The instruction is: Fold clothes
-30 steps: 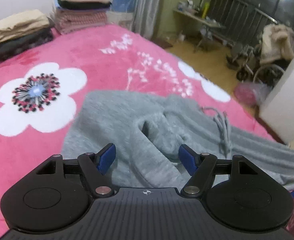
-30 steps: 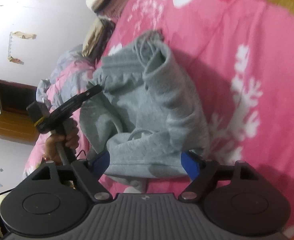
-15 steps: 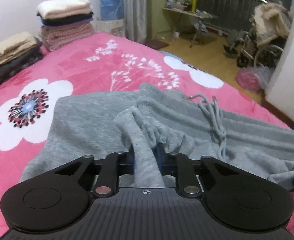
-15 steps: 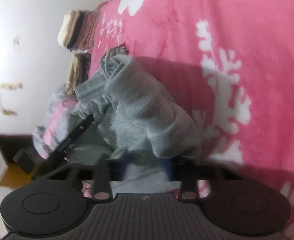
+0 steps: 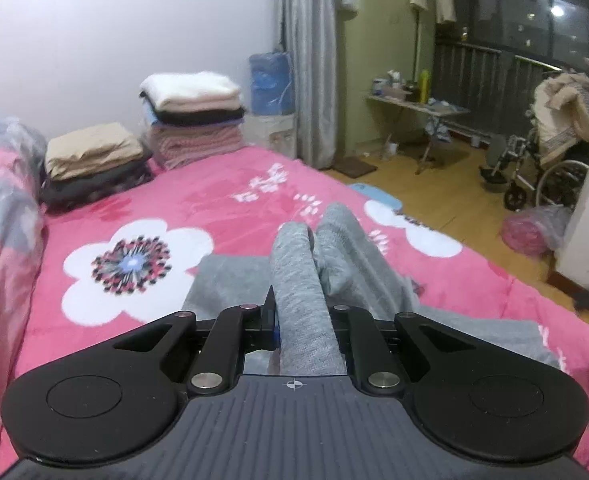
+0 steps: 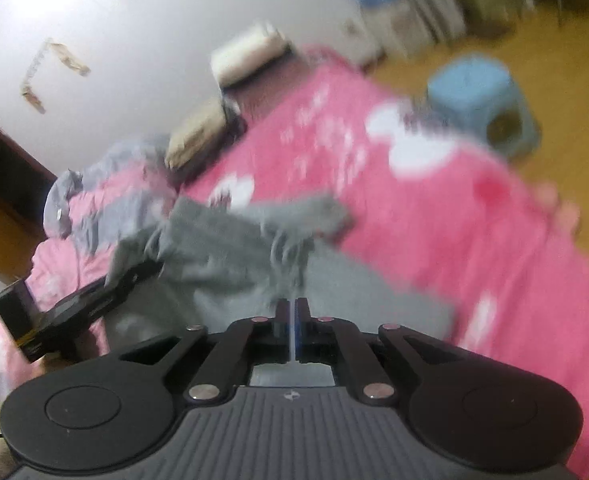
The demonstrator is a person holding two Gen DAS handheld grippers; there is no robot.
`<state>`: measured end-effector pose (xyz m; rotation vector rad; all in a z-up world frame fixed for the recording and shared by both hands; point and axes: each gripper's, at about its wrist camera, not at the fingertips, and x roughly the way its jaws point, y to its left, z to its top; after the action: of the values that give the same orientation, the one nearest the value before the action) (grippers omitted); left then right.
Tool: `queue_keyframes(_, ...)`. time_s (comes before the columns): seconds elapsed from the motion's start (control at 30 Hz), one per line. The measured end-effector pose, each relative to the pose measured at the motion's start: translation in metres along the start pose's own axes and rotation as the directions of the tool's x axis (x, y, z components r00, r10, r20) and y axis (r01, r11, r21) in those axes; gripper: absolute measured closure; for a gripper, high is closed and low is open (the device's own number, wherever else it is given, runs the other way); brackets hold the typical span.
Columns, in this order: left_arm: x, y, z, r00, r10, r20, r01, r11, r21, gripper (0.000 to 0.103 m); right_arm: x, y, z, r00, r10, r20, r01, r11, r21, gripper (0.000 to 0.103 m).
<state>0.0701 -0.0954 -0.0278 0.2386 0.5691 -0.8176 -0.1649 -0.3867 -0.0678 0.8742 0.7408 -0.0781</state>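
- left gripper (image 5: 300,320) jaws clamped on grey sweatpants (image 5: 294,276), centre frame
- right gripper (image 6: 292,320) jaws opening from a narrow slit, nothing visibly between them; pink bedspread (image 6: 434,216) right, blurred

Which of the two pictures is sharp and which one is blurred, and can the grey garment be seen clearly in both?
Left wrist view: sharp, evenly lit; the grey garment shows its knit clearly in the left gripper. Right wrist view: heavy motion blur smears the garment, the pink bedspread and the blue stool; only the right gripper stays crisp.
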Motion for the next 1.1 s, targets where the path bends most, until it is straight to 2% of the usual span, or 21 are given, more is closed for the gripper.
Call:
queue_keyframes(0.07, 0.003, 0.007, -0.003, 1.000, 0.001, -0.005, -0.001, 0.999, -0.035, 0.092, 0.014, -0.020, -0.018, 0.996, 0.017, -0.088, -0.007, 0.993, 0.119, 0.042)
queue_keyframes(0.1, 0.003, 0.011, -0.004, 1.000, 0.001, -0.006, -0.001, 0.999, -0.050, 0.092, 0.021, -0.030, -0.029, 0.991, 0.030, -0.129, -0.006, 0.984, 0.181, 0.034)
queue_keyframes(0.13, 0.004, 0.013, -0.005, 1.000, 0.002, -0.007, -0.002, 0.998, -0.059, 0.092, 0.029, -0.040, -0.039, 0.985, 0.043, -0.167, -0.001, 0.971, 0.241, 0.030)
queue_keyframes(0.2, 0.006, 0.016, -0.007, 1.000, 0.003, -0.011, -0.004, 0.997, -0.071, 0.092, 0.048, -0.059, -0.059, 0.969, 0.085, -0.230, 0.002, 0.936, 0.353, 0.030)
queue_keyframes(0.27, 0.007, 0.018, -0.010, 1.000, 0.004, -0.015, -0.006, 0.997, -0.083, 0.092, 0.063, -0.071, -0.075, 0.960, 0.140, -0.243, -0.012, 0.886, 0.463, 0.030)
queue_keyframes(0.4, 0.005, 0.018, -0.013, 1.000, 0.002, -0.008, -0.003, 0.995, -0.098, 0.092, 0.078, -0.078, -0.089, 0.953, 0.274, -0.128, -0.136, 0.766, 0.628, 0.020)
queue_keyframes(0.47, 0.005, 0.017, -0.014, 1.000, 0.002, -0.002, -0.002, 0.995, -0.104, 0.092, 0.084, -0.077, -0.091, 0.946, 0.319, -0.064, -0.195, 0.714, 0.673, 0.008)
queue_keyframes(0.57, 0.005, 0.017, -0.016, 1.000, 0.003, 0.003, -0.003, 0.994, -0.111, 0.092, 0.094, -0.076, -0.098, 0.930, 0.368, -0.023, -0.236, 0.642, 0.730, 0.003)
queue_keyframes(0.63, 0.004, 0.016, -0.017, 1.000, 0.002, 0.006, -0.001, 0.993, -0.116, 0.092, 0.102, -0.070, -0.099, 0.935, 0.350, -0.046, -0.210, 0.656, 0.725, 0.003)
queue_keyframes(0.8, 0.001, 0.016, -0.018, 1.000, -0.001, 0.021, 0.003, 0.992, -0.129, 0.092, 0.121, -0.050, -0.089, 0.953, 0.279, -0.117, -0.146, 0.763, 0.630, 0.005)
queue_keyframes(0.87, -0.001, 0.015, -0.018, 1.000, -0.001, 0.028, 0.004, 0.991, -0.132, 0.092, 0.122, -0.038, -0.081, 0.957, 0.242, -0.158, -0.121, 0.833, 0.540, 0.046)
queue_keyframes(0.9, -0.002, 0.016, -0.019, 0.999, -0.001, 0.032, 0.005, 0.991, -0.133, 0.092, 0.123, -0.032, -0.077, 0.961, 0.217, -0.173, -0.106, 0.865, 0.491, 0.052)
queue_keyframes(0.97, -0.005, 0.016, -0.019, 0.999, -0.001, 0.039, 0.006, 0.991, -0.137, 0.092, 0.123, -0.021, -0.069, 0.968, 0.172, -0.181, -0.087, 0.913, 0.399, 0.074)
queue_keyframes(1.03, -0.007, 0.017, -0.021, 0.999, 0.002, 0.047, 0.005, 0.989, -0.145, 0.092, 0.117, -0.008, -0.061, 0.978, 0.132, -0.161, -0.079, 0.951, 0.299, 0.081)
queue_keyframes(1.1, -0.011, 0.020, -0.022, 0.998, 0.009, 0.056, 0.000, 0.987, -0.160, 0.092, 0.106, 0.008, -0.054, 0.989, 0.083, -0.126, -0.060, 0.982, 0.178, 0.085)
